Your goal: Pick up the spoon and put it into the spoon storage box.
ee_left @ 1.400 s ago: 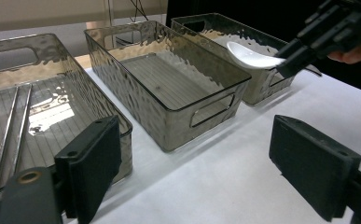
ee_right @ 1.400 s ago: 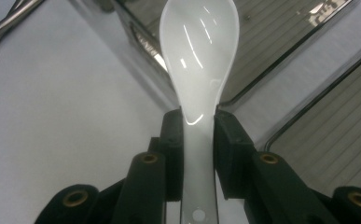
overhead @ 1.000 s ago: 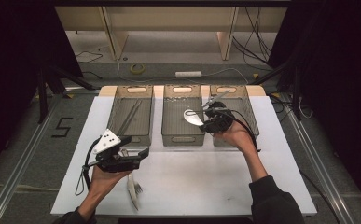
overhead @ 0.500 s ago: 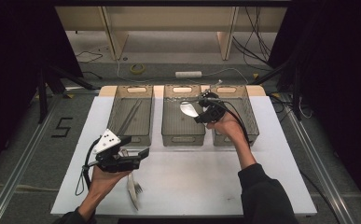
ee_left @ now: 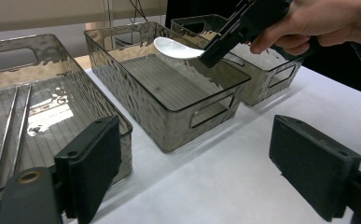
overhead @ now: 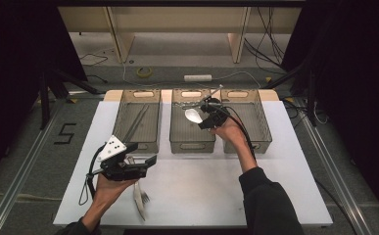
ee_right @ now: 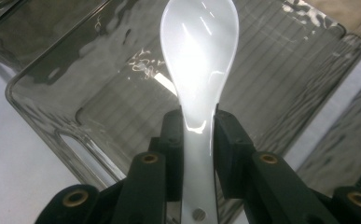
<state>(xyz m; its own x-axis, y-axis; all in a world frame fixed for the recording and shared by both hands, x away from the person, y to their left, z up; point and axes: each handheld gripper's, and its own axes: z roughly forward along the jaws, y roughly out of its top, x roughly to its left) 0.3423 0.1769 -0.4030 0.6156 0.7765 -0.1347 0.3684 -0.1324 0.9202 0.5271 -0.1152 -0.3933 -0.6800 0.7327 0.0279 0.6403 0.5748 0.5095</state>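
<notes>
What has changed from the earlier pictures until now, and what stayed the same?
The right gripper, shut on the white spoon, carried it leftward from above the right bin to above the middle bin, slightly lower. Nothing was picked up or released. The left gripper stayed open in place near the table's front, and the utensils beneath it and the chopsticks in the left bin did not move.

White spoon (ee_right: 199, 60); smoky-grey ribbed bins (overhead: 192, 143); white tbl (overhead: 216, 191); black tongs (ee_right: 197, 133).

Grey carpeted floor (overhead: 25, 147) beyond a white table (overhead: 216, 196) (dark curtains (overhead: 353, 73) either side), pale wooden furniture (overhead: 177, 19) behind.
</notes>
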